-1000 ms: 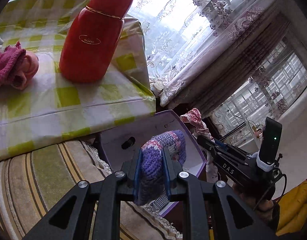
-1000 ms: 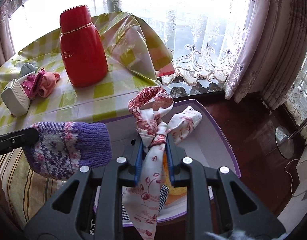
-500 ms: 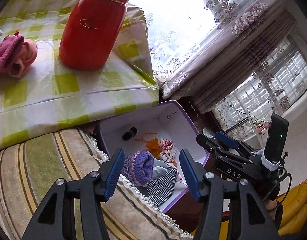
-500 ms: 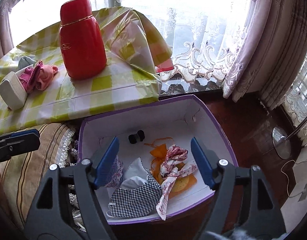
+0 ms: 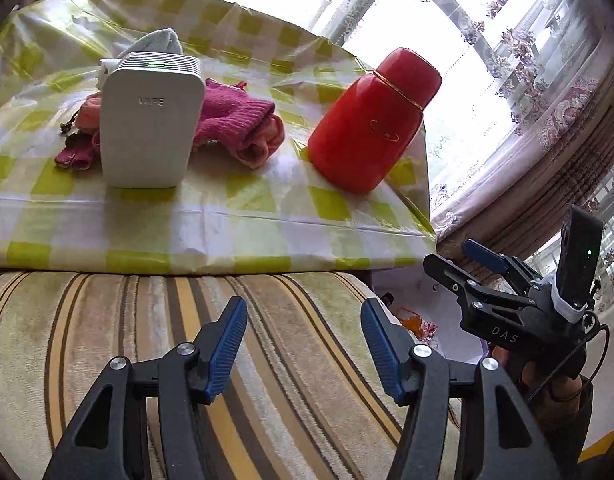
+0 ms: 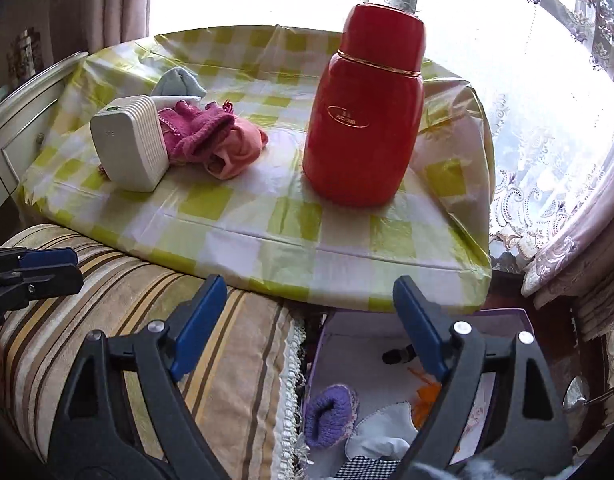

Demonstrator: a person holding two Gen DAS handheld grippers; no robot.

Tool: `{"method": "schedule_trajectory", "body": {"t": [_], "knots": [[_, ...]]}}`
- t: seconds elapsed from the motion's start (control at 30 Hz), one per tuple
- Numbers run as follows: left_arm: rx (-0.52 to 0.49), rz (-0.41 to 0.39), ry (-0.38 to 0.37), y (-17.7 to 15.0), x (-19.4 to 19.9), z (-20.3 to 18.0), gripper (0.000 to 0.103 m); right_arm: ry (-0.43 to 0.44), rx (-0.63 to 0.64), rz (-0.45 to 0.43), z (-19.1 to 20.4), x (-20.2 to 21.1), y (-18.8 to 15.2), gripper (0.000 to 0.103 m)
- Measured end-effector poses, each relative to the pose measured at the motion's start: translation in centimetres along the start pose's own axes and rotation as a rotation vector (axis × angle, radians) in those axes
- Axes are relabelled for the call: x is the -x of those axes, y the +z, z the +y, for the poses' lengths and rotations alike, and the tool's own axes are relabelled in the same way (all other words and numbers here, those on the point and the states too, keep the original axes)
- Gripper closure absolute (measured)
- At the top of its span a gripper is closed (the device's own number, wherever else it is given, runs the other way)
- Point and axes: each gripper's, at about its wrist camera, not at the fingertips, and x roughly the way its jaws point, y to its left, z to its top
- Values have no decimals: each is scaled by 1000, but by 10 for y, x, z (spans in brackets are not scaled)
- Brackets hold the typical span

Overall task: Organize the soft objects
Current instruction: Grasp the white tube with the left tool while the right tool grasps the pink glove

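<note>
- We see the purple mitten (image 6: 331,414) lying in the box (image 6: 507,314) — a knitted, ribbed cuff facing up, its lower part pale and patterned, touching a white cloth (image 6: 381,426) beside it.
- A checked cloth (image 6: 361,466) shows at the box's near edge, and an orange scrap (image 6: 427,394) lies further in, near a small black item (image 6: 399,356) on the white floor of the box.
- On the table (image 6: 267,232) we see the pink knitwear (image 6: 211,140) — a magenta ribbed knit piece bunched over a paler salmon one, crumpled and touching the white device (image 6: 129,148).
- A grey-blue soft item (image 6: 177,82) sits behind the device.
- Our right gripper (image 6: 307,328) hangs with its blue pads wide apart and nothing between them, one finger over the striped cushion (image 6: 127,312), the other over the box.
- Our left gripper (image 5: 303,344) is likewise spread wide and holds nothing, above the cushion and facing the table.
- The red flask (image 6: 363,108) stands upright on the green-checked tablecloth, well apart from the knitwear.
- Lace curtains (image 6: 547,160) fill the window side behind the table.
</note>
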Motion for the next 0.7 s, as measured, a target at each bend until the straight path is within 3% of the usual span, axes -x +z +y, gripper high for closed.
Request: {"method": "schedule_trajectory", "body": {"t": [0.23,0.47,0.7], "knots": [[139,-46,74,8,26,62,43,75,86,19,43,-36,31,16],[105,-120,137,41,44,78,43,102,185,0,77,-65,67,16],[-40,-168,216,121,59,74,43,133,261,7,89,-91,106,16]]}}
